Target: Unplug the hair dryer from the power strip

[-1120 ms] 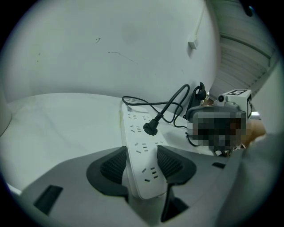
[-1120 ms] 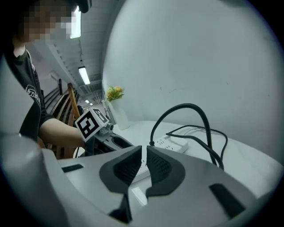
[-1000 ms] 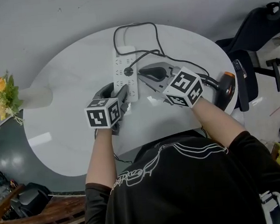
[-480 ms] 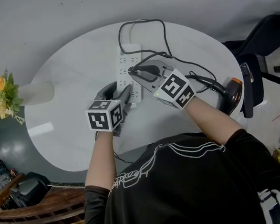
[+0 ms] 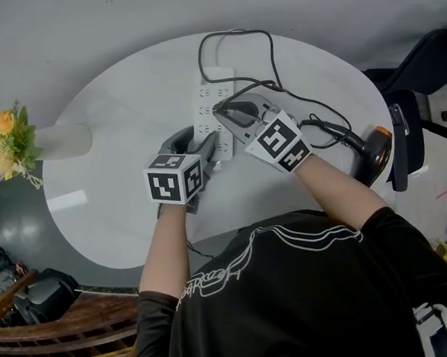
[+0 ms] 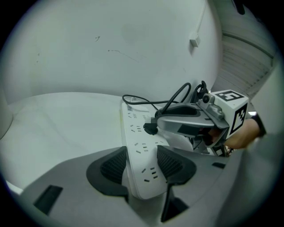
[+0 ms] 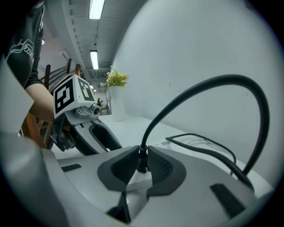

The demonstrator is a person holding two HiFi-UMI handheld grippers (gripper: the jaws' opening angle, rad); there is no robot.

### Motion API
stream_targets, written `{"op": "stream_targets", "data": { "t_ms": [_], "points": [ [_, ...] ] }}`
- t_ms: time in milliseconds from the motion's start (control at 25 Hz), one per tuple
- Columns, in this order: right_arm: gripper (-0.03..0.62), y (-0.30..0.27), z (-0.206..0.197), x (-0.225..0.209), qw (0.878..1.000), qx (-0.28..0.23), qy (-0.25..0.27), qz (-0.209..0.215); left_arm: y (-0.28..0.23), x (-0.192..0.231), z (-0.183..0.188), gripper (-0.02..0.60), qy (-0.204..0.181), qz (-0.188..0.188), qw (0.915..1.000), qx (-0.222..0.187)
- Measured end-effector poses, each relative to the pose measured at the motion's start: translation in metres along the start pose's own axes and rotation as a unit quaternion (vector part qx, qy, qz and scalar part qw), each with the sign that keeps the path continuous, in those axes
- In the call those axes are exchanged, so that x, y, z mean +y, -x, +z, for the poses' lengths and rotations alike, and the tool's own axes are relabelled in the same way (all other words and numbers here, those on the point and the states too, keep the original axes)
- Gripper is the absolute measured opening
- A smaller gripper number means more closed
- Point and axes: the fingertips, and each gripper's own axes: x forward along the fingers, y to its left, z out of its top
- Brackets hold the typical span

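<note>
A white power strip (image 5: 209, 106) lies on the round white table (image 5: 117, 189). My left gripper (image 5: 203, 148) is shut on the strip's near end (image 6: 143, 175), one pad against each long side. The hair dryer's black plug (image 6: 150, 129) sits in a socket midway along the strip. My right gripper (image 5: 223, 112) reaches in from the right and is shut on that plug (image 7: 142, 160), a pad on either side. The black cord (image 7: 199, 95) arches up from the plug. The black hair dryer (image 5: 374, 153) with an orange end lies at the table's right edge.
A white vase of yellow flowers (image 5: 30, 142) stands at the table's left edge. The strip's own black cable (image 5: 233, 43) loops at the far side. A dark office chair (image 5: 419, 84) stands to the right of the table. A grey wall rises behind.
My right gripper has moved left along the strip to the plug and closed round it. The left gripper has kept its hold on the strip's near end.
</note>
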Motion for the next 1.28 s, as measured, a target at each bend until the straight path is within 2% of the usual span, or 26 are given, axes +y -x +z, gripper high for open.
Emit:
{"op": "stream_targets", "data": {
  "t_ms": [480, 680, 920, 1280],
  "points": [
    [0.026, 0.0014, 0.0024, 0.0028, 0.998, 0.014, 0.055, -0.025, 0.0003, -0.0003, -0.0001, 0.219, -0.006, 0.007, 0.9999, 0.008],
    [0.026, 0.0018, 0.0005, 0.0008, 1.000, 0.023, 0.020, -0.006, 0.0005, -0.0007, -0.0004, 0.219, -0.004, 0.006, 1.0000, 0.006],
    [0.026, 0.0024, 0.0010, -0.0060, 0.999, 0.007, -0.037, 0.005, 0.0009, -0.0008, 0.0004, 0.218, -0.004, 0.006, 1.0000, 0.002],
    [0.025, 0.0022, 0.0008, 0.0027, 0.998, 0.031, 0.048, -0.027, -0.0006, -0.0010, 0.0002, 0.219, -0.001, 0.008, 1.0000, -0.002]
  ]
}}
